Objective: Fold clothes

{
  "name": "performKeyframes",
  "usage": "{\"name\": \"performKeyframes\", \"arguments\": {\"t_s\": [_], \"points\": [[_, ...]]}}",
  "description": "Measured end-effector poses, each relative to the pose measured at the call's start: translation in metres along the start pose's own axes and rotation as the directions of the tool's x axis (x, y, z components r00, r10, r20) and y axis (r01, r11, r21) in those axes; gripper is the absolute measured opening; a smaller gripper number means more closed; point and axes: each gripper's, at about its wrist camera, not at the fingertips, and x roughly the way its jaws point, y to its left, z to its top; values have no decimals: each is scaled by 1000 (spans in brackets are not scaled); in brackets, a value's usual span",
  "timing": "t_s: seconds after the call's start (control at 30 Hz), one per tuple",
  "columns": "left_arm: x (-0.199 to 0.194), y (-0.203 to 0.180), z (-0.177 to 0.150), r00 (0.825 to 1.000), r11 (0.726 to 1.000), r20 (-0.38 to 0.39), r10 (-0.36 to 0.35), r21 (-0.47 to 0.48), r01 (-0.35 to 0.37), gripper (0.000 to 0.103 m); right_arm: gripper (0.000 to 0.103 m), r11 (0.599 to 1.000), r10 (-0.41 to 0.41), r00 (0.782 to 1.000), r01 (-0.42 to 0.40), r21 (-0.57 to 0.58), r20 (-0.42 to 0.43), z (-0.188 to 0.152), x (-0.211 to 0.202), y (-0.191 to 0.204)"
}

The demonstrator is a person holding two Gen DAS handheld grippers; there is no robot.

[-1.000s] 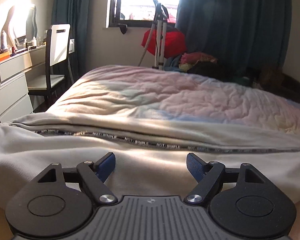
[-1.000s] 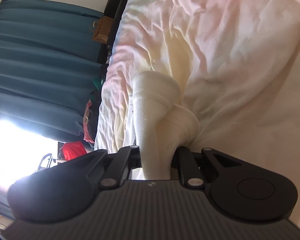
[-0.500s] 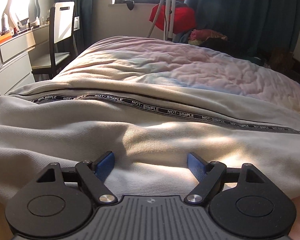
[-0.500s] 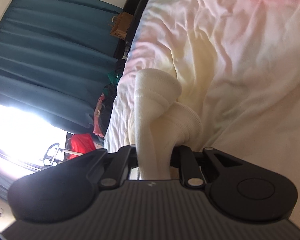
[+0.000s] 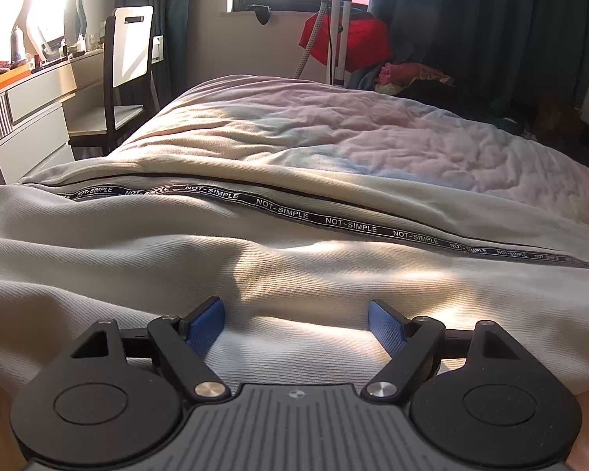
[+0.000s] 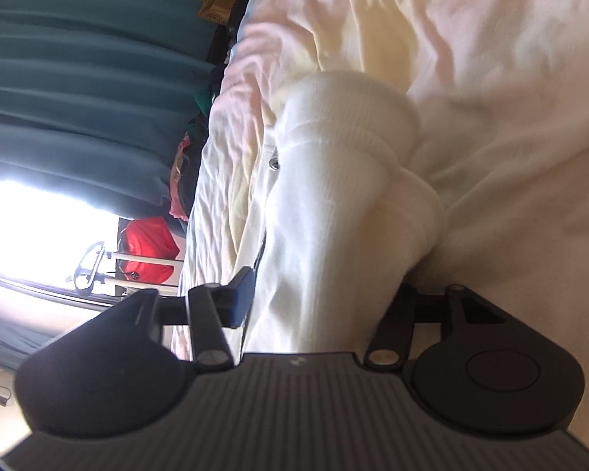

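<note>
A: Right wrist view: the right gripper [image 6: 322, 294] has its jaws opening, and the ribbed cuff end [image 6: 353, 149] of the cream garment [image 6: 318, 235] lies between them, no longer pinched.

B: So that end is being let go onto the bed [image 6: 471, 59]?

A: That's my reading: one fold laid down. The left gripper [image 5: 296, 316] sits released, jaws spread over the same pale cloth, pads clear of it.

B: Next move?

A: Probably a new pinch near the lettered tape [image 5: 349, 225], then carry it across.

B: Room?

A: Plenty of open duvet beyond; the chair [image 5: 127, 78] and desk [image 5: 27, 94] stand well apart from the bed's edge.
</note>
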Motion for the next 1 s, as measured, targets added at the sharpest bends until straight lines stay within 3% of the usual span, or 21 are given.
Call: {"name": "performKeyframes", "arguments": {"t_s": [0.17,0.27,0.47,0.5,0.53,0.63,0.83,0.93,1.0], "points": [[1,-1,0,1000,1000,1,-1,3,1,83,57,986,166,985,-167,0,44,1,-8,8],[1,-2,-1,1000,1000,1,-2,5,2,83,57,991,129,991,-127,-54,41,-3,-5,13],[2,-3,-1,1000,1000,-2,-1,12,1,83,53,999,23,1000,-23,-28,-1,-2,3,-2],[2,-4,-1,1000,1000,-1,2,18,-2,84,39,998,6,1000,-5,-55,11,-3,2,1],[2,-4,-2,1000,1000,0,5,24,-5,84,18,995,-29,999,31,-94,31,-4,0,6],[2,-7,-3,1000,999,3,14,43,-14,85,15,968,-118,987,139,-209,108,-13,-6,28],[6,-10,-5,1000,996,-1,30,86,-30,86,14,927,-155,960,223,-301,232,-31,-23,61],[8,-11,-5,999,994,-7,34,100,-33,88,14,884,-154,945,263,-388,290,-36,-21,80],[8,-10,-4,999,994,-9,32,102,-31,88,14,833,-136,930,294,-468,342,-44,-19,96]]}}
